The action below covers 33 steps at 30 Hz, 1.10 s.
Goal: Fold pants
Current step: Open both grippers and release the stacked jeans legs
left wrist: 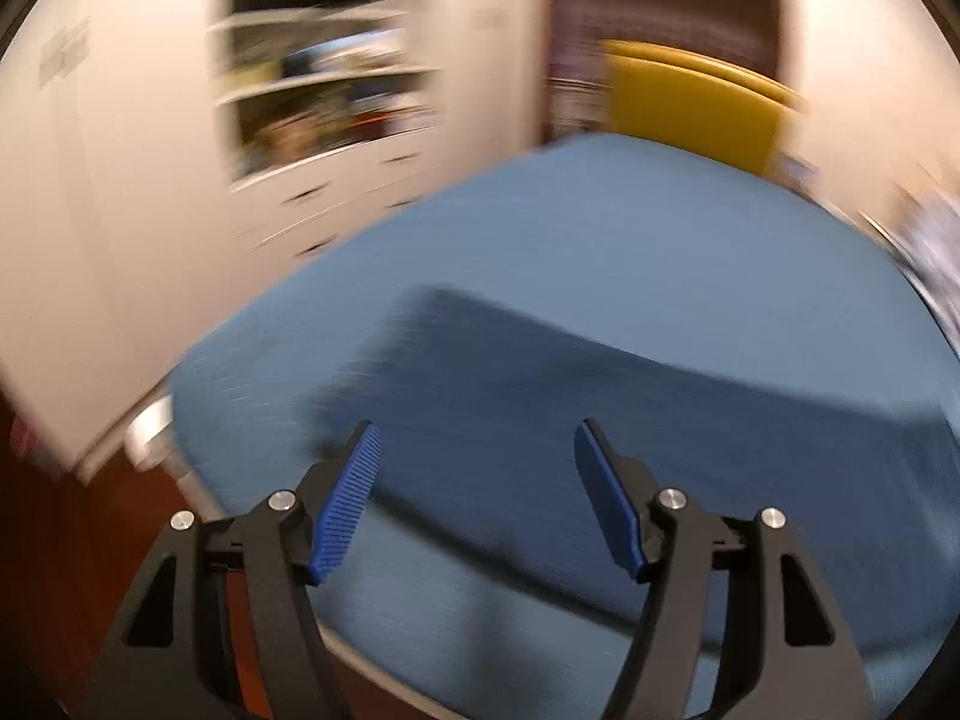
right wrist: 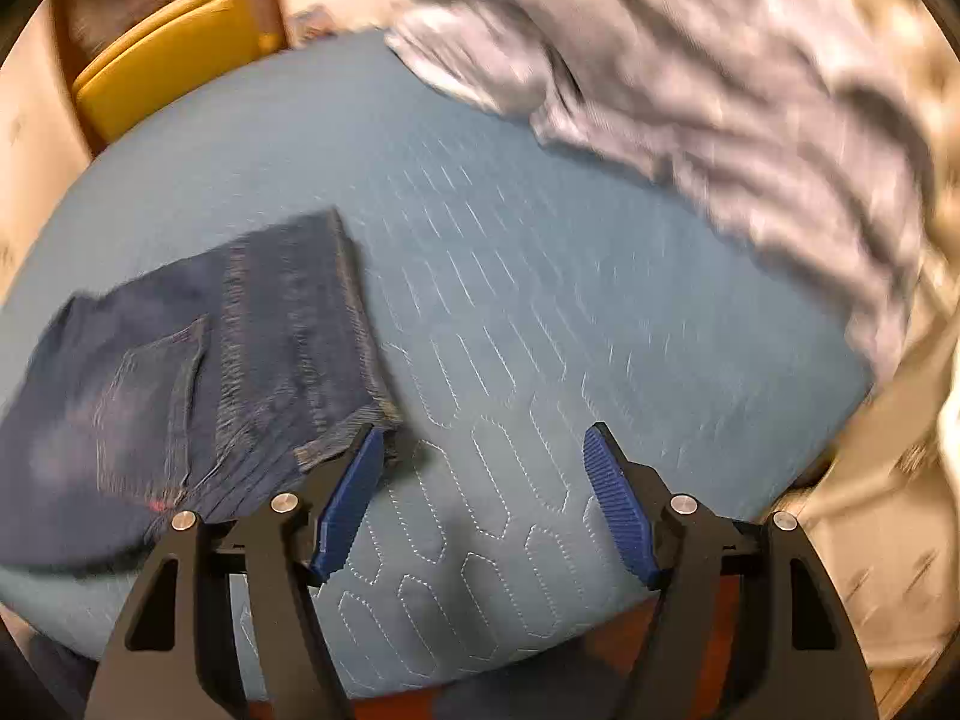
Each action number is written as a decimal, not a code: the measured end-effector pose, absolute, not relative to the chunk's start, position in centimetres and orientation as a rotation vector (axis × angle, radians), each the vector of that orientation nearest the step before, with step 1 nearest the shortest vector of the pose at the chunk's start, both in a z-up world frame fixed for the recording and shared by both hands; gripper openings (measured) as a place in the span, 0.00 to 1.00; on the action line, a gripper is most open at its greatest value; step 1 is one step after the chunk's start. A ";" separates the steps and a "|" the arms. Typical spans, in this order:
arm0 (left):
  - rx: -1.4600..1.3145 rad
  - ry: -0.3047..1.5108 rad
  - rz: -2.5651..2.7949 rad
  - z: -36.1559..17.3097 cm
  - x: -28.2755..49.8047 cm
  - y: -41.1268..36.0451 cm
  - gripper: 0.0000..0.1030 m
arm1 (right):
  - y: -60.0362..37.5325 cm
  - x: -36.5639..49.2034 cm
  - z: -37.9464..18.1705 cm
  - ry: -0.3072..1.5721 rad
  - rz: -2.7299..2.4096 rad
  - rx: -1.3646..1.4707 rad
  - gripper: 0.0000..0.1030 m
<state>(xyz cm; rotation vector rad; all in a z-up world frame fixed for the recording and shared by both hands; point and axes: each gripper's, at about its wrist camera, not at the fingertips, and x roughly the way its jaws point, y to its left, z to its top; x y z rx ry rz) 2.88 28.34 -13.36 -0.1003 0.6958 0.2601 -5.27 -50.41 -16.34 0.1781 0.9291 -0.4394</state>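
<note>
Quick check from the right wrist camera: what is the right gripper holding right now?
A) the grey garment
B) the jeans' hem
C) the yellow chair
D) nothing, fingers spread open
D: the right gripper is open over the bare blue quilted cover, with the folded jeans lying just beside its one finger, ungripped.

A blue quilted cover (right wrist: pixel 540 300), stitched in elongated hexagon outlines, is spread over the supporting surface; its rounded near edge is seen in both views; dark blue folded jeans (right wrist: pixel 198 372) are laid flat on its left part, a back pocket facing up; a crumpled pale grey garment (right wrist: pixel 720 90) is heaped on its far right part, well apart from the jeans.
</note>
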 end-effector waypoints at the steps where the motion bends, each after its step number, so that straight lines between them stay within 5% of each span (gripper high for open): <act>1: -0.074 0.698 0.183 -13.4 2.8 25.4 0.65 | -48.6 -5.2 -15.7 0.903 -0.402 0.139 0.70; 10: -0.034 0.859 -0.269 -16.5 4.8 5.8 0.52 | -34.5 0.1 -16.8 0.798 -0.130 0.137 0.83; 14: -0.052 0.959 -0.204 -19.7 4.5 5.4 0.49 | -32.5 1.3 -21.5 0.954 -0.175 0.076 0.76; 20: 0.036 0.897 -0.259 -18.6 1.7 4.4 0.47 | -32.3 -0.8 -23.1 0.912 -0.160 0.059 0.78; 26: 0.176 0.802 -0.594 -16.6 -0.8 -6.4 0.51 | -34.0 -2.6 -22.9 0.924 -0.078 0.161 0.79; 33: 0.364 0.753 -0.800 -19.1 -2.0 -17.5 0.51 | -39.6 -7.3 -22.1 0.923 -0.099 0.461 0.60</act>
